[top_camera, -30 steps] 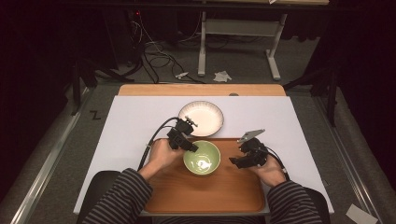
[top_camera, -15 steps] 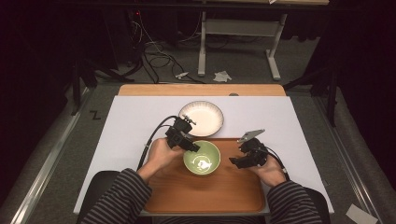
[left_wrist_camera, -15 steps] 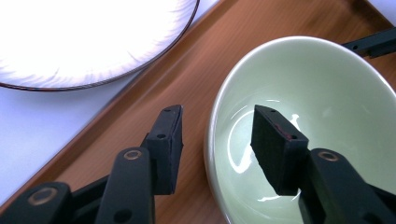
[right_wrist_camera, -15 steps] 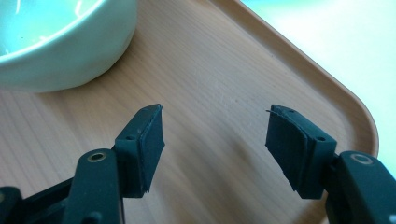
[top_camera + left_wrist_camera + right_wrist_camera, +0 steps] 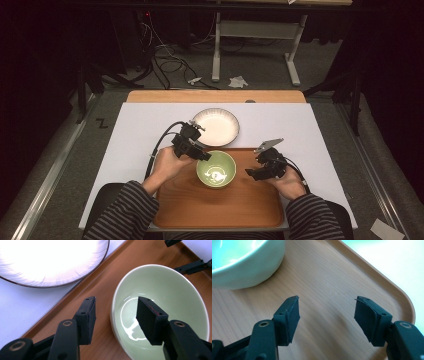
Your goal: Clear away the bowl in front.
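Pale green glossy bowl (image 5: 216, 169), upright, wooden tray (image 5: 250, 205)

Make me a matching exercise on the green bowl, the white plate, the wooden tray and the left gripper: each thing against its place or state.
Things:
1. green bowl
2. white plate
3. wooden tray
4. left gripper

Places or states:
A. on the white table cover, just beyond the tray
B. jaws apart, one on each side of the bowl's rim
C. standing on the tray, near its far edge
D. at the table's near edge, between the person's forearms

Pairs: 1-C, 2-A, 3-D, 4-B
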The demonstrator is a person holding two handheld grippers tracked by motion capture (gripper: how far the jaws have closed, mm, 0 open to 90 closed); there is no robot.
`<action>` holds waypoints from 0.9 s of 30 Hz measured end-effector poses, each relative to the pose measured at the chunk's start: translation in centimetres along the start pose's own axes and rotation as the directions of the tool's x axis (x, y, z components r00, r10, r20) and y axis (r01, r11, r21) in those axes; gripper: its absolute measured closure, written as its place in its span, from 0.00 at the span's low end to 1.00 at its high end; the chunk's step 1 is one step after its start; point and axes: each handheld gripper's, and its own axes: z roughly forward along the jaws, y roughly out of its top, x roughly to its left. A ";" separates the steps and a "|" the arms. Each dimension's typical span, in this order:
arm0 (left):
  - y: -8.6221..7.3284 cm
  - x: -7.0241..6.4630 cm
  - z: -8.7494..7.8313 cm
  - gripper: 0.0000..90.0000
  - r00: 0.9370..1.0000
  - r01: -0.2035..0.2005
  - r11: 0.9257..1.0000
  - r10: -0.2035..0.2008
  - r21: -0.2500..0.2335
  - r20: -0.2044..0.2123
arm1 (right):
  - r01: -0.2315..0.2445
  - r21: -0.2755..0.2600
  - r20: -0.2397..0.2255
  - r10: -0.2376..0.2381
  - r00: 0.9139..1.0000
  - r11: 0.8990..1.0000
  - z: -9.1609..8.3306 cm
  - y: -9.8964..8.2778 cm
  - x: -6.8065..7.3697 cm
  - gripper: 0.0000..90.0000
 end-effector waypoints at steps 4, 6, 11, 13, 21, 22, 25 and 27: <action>0.1 -0.1 -0.7 0.54 1.000 0.002 1.000 -0.002 -0.007 0.007 | -0.003 0.000 -0.001 0.003 1.000 1.000 0.0 0.0 0.1 0.42; 0.1 -0.1 -0.9 0.54 1.000 0.000 1.000 0.000 -0.009 0.008 | -0.003 0.001 -0.001 0.003 1.000 1.000 0.0 0.0 0.1 0.42; 0.0 -0.2 -1.5 0.53 1.000 0.003 1.000 -0.003 -0.015 0.011 | 0.001 0.001 0.000 -0.001 1.000 1.000 0.0 0.0 0.0 0.42; -0.1 -0.1 -1.7 0.53 1.000 0.007 1.000 -0.007 -0.012 0.015 | 0.000 0.000 -0.001 0.000 1.000 1.000 0.0 0.0 0.0 0.42; -0.6 0.9 -3.0 0.53 0.999 0.033 0.999 -0.033 -0.031 0.012 | -0.002 0.003 -0.004 0.002 1.000 1.000 0.1 0.0 0.1 0.42; -0.6 0.9 -3.0 0.53 0.999 0.033 0.999 -0.033 -0.031 0.012 | -0.002 0.003 -0.004 0.002 1.000 1.000 0.1 0.0 0.1 0.42; -0.8 1.4 -3.3 0.53 0.999 0.049 0.998 -0.049 -0.039 0.009 | 0.003 0.004 -0.005 -0.003 1.000 1.000 0.1 0.0 0.1 0.42; -0.9 1.5 -3.4 0.53 0.999 0.046 0.998 -0.045 -0.035 0.010 | 0.002 0.005 -0.005 -0.002 1.000 1.000 0.1 0.0 0.1 0.42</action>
